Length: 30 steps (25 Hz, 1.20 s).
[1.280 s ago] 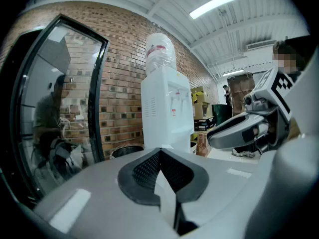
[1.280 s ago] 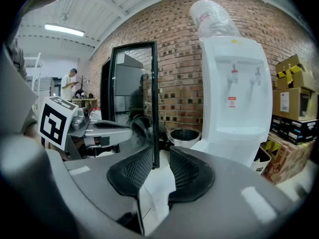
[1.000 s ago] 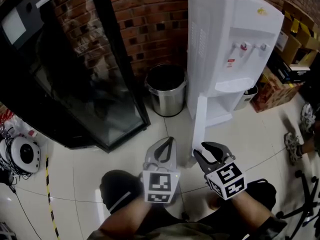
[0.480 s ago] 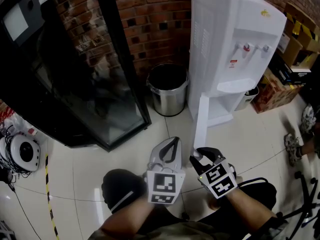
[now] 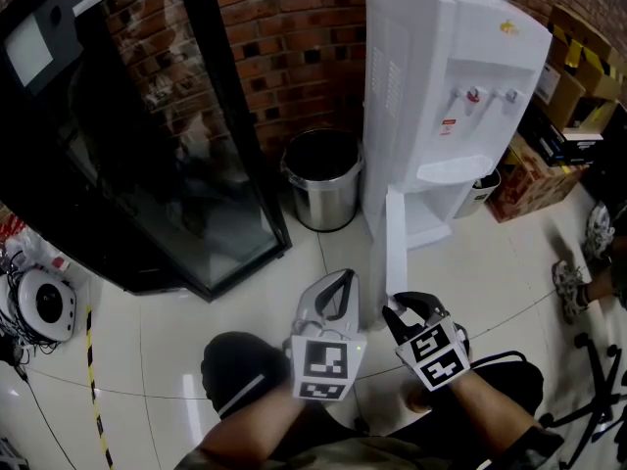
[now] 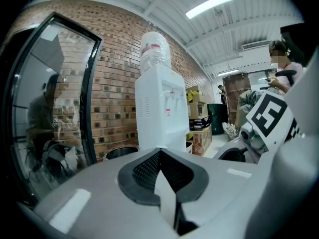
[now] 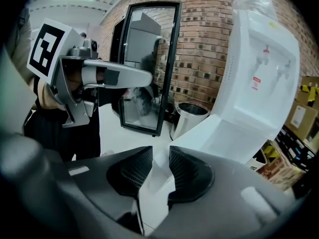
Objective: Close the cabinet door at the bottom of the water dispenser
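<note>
step in hand: taking hold of the door before the closing push. the flat white cabinet door (image 5: 395, 251) at the bottom of the tall white plastic water dispenser (image 5: 453, 86) stands swung out towards the person, its free edge nearest them.

right gripper (image 5: 400, 307): jaws apart and closing, with the door's free edge running between the two ribbed black pads (image 7: 130, 172). the pads straddle the panel; a firm clamp is not evident, so it is judged not yet gripped.

left gripper (image 5: 340, 278): jaws together at the tips, nothing between them. it hangs just beside the right gripper, left of the door edge and apart from it.

next move, as judged: finish the closure on the edge, then swing the panel on its hinge back towards the dispenser body until flush. the round steel bin (image 5: 323, 177) stands beside the dispenser, off the door's likely path.
</note>
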Available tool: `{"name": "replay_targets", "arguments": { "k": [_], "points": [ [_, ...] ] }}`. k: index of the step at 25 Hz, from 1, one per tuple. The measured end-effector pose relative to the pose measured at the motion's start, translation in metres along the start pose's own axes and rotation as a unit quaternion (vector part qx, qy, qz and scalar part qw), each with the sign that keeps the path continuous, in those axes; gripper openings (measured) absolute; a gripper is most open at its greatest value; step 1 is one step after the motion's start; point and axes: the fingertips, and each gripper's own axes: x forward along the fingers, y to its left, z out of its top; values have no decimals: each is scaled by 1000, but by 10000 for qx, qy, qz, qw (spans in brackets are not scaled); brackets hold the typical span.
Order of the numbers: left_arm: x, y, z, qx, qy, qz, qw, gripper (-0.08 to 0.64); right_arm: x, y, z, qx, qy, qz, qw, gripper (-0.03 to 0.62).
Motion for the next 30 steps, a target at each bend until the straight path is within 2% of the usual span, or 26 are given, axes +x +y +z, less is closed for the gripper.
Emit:
{"name": "replay_targets", "arguments": {
  "k": [16, 30],
  "points": [
    [23, -45, 18, 24, -141, -446, 9989, 0, -35, -65, -42, 554, 172, -658, 9961, 91],
    [46, -76, 24, 8, -164, -821, 9965, 1, -57, -157, -79, 1189, 743, -1289, 9817, 78]
  ]
}}
